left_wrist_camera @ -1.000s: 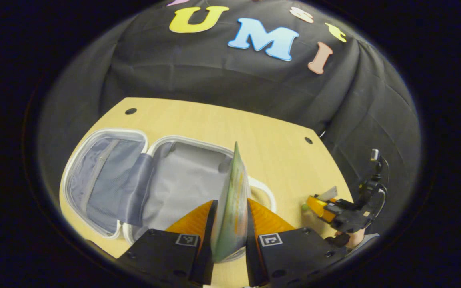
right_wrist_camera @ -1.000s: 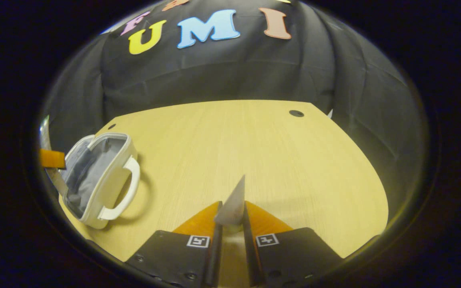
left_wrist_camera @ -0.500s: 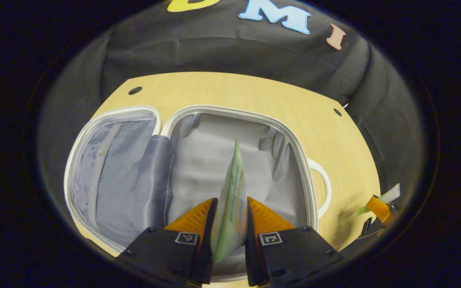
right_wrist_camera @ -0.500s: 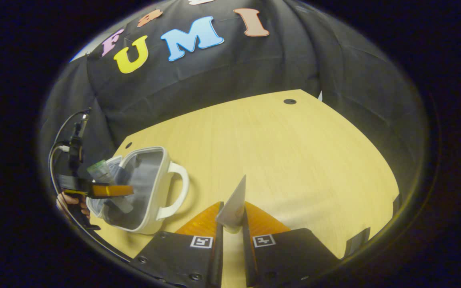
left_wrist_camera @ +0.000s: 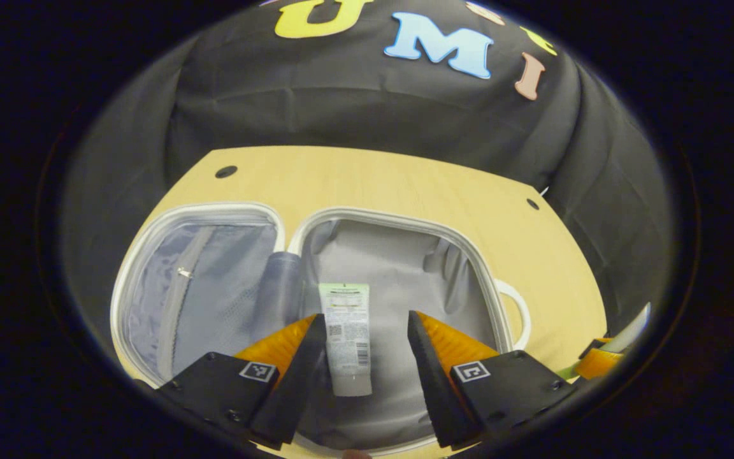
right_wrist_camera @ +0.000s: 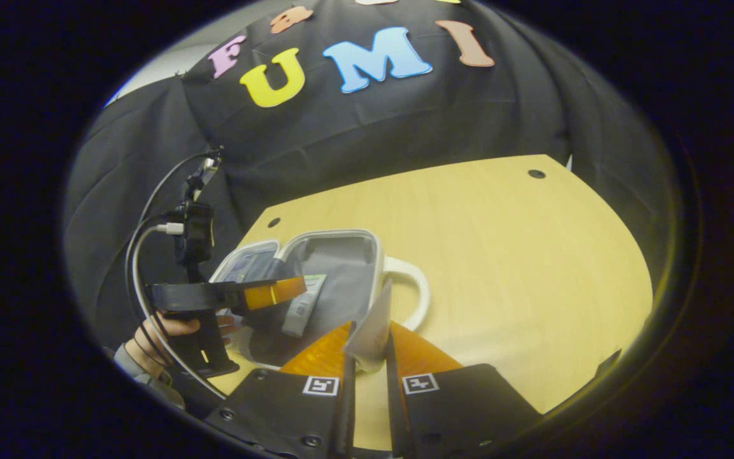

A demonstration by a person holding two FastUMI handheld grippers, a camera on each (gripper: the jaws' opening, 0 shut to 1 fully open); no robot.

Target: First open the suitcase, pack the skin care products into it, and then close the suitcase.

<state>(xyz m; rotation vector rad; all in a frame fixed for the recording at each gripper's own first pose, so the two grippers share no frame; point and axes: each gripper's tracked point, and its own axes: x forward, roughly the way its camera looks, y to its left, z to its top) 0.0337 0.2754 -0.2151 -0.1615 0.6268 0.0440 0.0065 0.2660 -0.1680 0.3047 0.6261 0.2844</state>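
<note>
Open suitcase (left_wrist_camera: 399,223) (lid flat), 1 tube (left_wrist_camera: 346,331) inside, bare lining beside

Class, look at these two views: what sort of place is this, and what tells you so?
Probably a staged recording booth, not a home: a black cloth wall hangs behind a bare wooden table, and a hand works a cabled claw over an open suitcase.

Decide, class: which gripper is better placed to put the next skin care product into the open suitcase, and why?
Right, probably. The right gripper is shut on a pale tube beside the suitcase. The left gripper is open above the tube lying in the main compartment.
</note>
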